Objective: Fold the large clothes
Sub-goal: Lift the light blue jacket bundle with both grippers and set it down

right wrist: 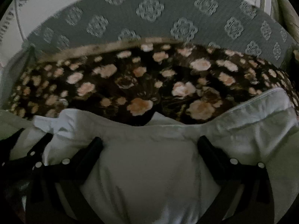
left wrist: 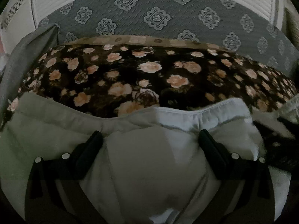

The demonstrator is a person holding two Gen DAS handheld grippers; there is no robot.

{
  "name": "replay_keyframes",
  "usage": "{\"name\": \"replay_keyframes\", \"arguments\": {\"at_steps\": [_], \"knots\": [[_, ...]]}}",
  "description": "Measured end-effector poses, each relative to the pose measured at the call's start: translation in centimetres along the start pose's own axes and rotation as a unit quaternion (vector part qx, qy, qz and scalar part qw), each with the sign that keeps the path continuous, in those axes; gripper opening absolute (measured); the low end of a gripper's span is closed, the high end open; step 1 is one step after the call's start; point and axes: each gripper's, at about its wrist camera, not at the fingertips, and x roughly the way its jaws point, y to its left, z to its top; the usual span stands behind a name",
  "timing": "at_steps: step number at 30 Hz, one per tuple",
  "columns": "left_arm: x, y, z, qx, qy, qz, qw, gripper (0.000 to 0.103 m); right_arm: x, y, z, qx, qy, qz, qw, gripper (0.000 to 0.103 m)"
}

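Note:
A white garment (left wrist: 149,158) with a stitched hem lies on a dark floral blanket (left wrist: 130,74). In the left wrist view my left gripper (left wrist: 150,136) is open, its black fingers (left wrist: 89,145) spread wide over the cloth just behind the hem. In the right wrist view the same white garment (right wrist: 149,158) fills the lower half, and my right gripper (right wrist: 149,141) is open over it, fingers (right wrist: 211,153) wide apart behind the hem. The left gripper's fingers (right wrist: 37,145) show at the lower left of the right wrist view.
The floral blanket (right wrist: 149,85) covers a bed with a grey patterned mattress (left wrist: 168,18) behind it. White slatted panels (left wrist: 74,0) stand beyond the mattress. A grey pillow (left wrist: 28,56) sits at the left edge.

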Motion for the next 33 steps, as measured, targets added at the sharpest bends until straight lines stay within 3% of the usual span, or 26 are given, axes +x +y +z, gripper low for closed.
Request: {"name": "replay_keyframes", "arguments": {"at_steps": [2,5,6,7,9,11,13,15,16,20,22,26,31,33], "knots": [[-2.0,0.7,-0.2,0.024,-0.012,0.016,0.9995,0.100,-3.0,-0.4,-0.4,-0.052,-0.030,-0.040,0.997,0.101],[-7.8,3.5,0.0,0.060,-0.100,0.102,0.9879,0.100,-9.3,-3.3,0.1,-0.114,-0.114,-0.149,0.976,0.101],[-9.6,5.3,0.2,0.049,-0.126,0.128,0.9825,0.100,-10.1,-4.6,0.5,-0.105,-0.111,-0.147,0.977,0.101],[-10.8,7.4,0.4,0.025,-0.132,0.126,0.9829,0.100,-10.6,-7.0,0.9,-0.082,-0.087,-0.126,0.985,0.101],[-9.8,10.5,0.6,-0.016,-0.078,0.102,0.9916,0.100,-9.8,-10.1,0.8,-0.042,-0.045,-0.094,0.994,0.101],[-6.0,12.7,-0.8,-0.035,0.011,0.084,0.9958,0.100,-6.8,-12.8,-0.8,-0.010,0.006,-0.072,0.997,0.101],[-4.3,13.9,-2.5,-0.049,0.018,0.062,0.9967,0.100,-4.3,-16.2,-3.6,0.067,0.010,0.014,0.998,0.101],[-3.6,15.0,-3.3,-0.086,0.003,0.038,0.9955,0.100,-1.9,-19.3,-5.0,0.160,0.020,0.101,0.982,0.101],[-3.0,15.2,-3.4,-0.095,0.001,0.033,0.9949,0.100,-0.9,-19.8,-5.1,0.175,0.025,0.119,0.977,0.102],[-0.6,15.0,-2.9,-0.111,0.010,0.039,0.9930,0.100,0.4,-18.5,-4.2,0.151,0.021,0.078,0.985,0.102],[0.4,15.3,-2.4,-0.120,0.018,0.029,0.9921,0.100,0.9,-17.8,-3.8,0.143,0.017,0.052,0.988,0.102],[1.2,16.6,-2.8,-0.151,0.023,-0.006,0.9882,0.100,1.5,-18.4,-3.4,0.139,0.019,0.046,0.989,0.102],[1.1,15.8,-2.4,-0.130,0.035,0.022,0.9906,0.100,0.7,-18.4,-3.3,0.133,0.027,0.036,0.990,0.101],[-0.1,15.8,-2.3,-0.112,0.050,0.039,0.9917,0.100,-1.6,-17.7,-3.2,0.120,0.031,0.030,0.992,0.101]]}}
